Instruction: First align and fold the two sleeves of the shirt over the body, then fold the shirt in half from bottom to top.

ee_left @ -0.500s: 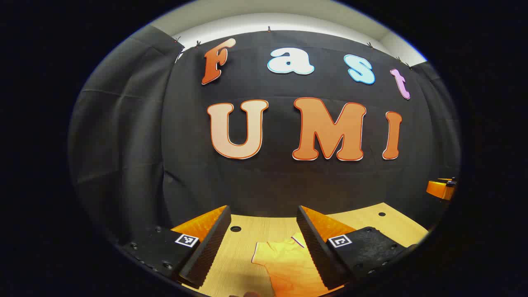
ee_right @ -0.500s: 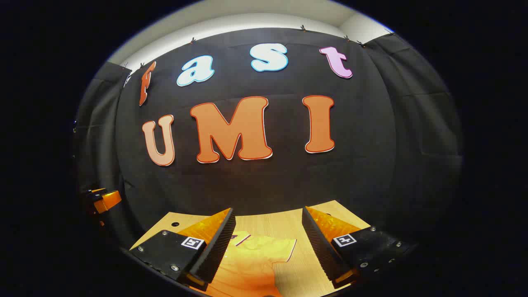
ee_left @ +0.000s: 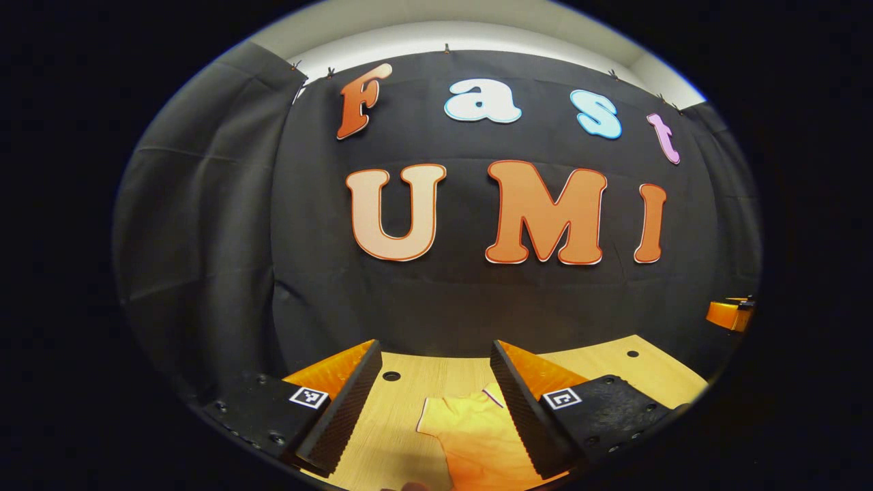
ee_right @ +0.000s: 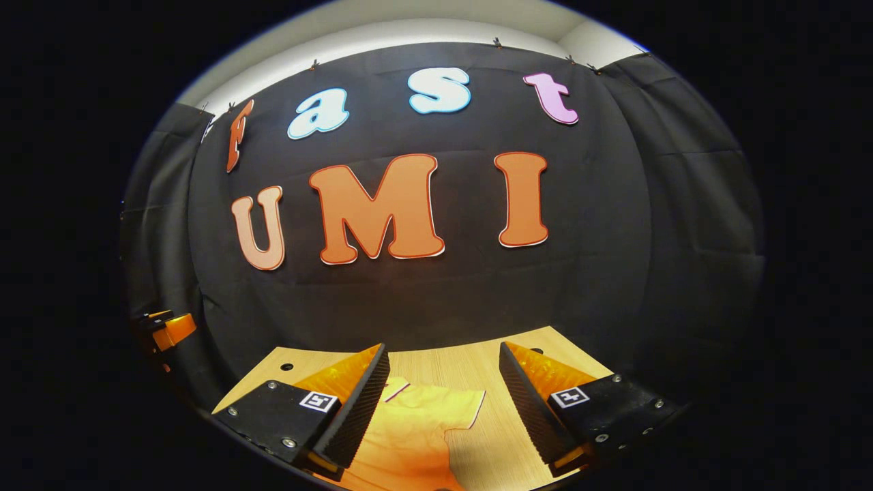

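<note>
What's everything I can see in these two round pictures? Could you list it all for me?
shirt: one, yellow-orange with a thin dark trim at the sleeve edges, lying flat on the table, sleeves spread out, not yet folded.
table: one, light wood with small round holes, under the shirt.
black cloth wall: one, hanging behind the table.
pale wall: a strip above the cloth.
left gripper: one, open, above the shirt's sleeve in the left gripper view; also at the left edge of the right gripper view.
right gripper: one, open, above the other sleeve in the right gripper view.
</note>
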Tool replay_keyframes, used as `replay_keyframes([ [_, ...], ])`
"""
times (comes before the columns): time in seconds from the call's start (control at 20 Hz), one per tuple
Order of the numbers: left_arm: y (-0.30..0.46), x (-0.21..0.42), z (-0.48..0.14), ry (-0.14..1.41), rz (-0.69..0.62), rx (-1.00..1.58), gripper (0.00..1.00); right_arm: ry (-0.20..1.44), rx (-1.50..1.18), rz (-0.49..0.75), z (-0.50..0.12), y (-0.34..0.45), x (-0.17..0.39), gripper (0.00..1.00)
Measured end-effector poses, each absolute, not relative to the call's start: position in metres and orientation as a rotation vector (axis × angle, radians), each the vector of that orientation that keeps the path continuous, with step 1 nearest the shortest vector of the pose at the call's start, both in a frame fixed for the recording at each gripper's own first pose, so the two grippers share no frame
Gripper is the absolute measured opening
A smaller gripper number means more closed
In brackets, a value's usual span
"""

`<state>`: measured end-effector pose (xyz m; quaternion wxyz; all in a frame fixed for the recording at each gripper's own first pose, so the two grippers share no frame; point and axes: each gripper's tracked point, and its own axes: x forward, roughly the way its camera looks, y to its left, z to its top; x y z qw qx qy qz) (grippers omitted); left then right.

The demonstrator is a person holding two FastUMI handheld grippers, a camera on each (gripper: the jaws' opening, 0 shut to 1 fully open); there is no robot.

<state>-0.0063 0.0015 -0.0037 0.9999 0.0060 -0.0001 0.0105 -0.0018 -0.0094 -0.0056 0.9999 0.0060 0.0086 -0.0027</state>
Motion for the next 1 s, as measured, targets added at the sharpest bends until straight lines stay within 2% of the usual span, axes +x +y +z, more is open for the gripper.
replay_keyframes([
  [0.55, 0.000, -0.004, -0.005, 0.004, 0.015, 0.030, 0.98, 0.057, -0.008, -0.025, -0.013, -0.014, 0.008, 0.98],
  [0.8, 0.003, 0.000, -0.012, 0.019, 0.015, 0.030, 0.98, 0.162, 0.029, -0.032, -0.029, -0.017, 0.030, 0.98],
  [1.0, 0.009, 0.006, -0.011, 0.012, 0.024, 0.023, 0.98, 0.233, -0.034, -0.094, -0.038, -0.035, 0.064, 0.98],
])
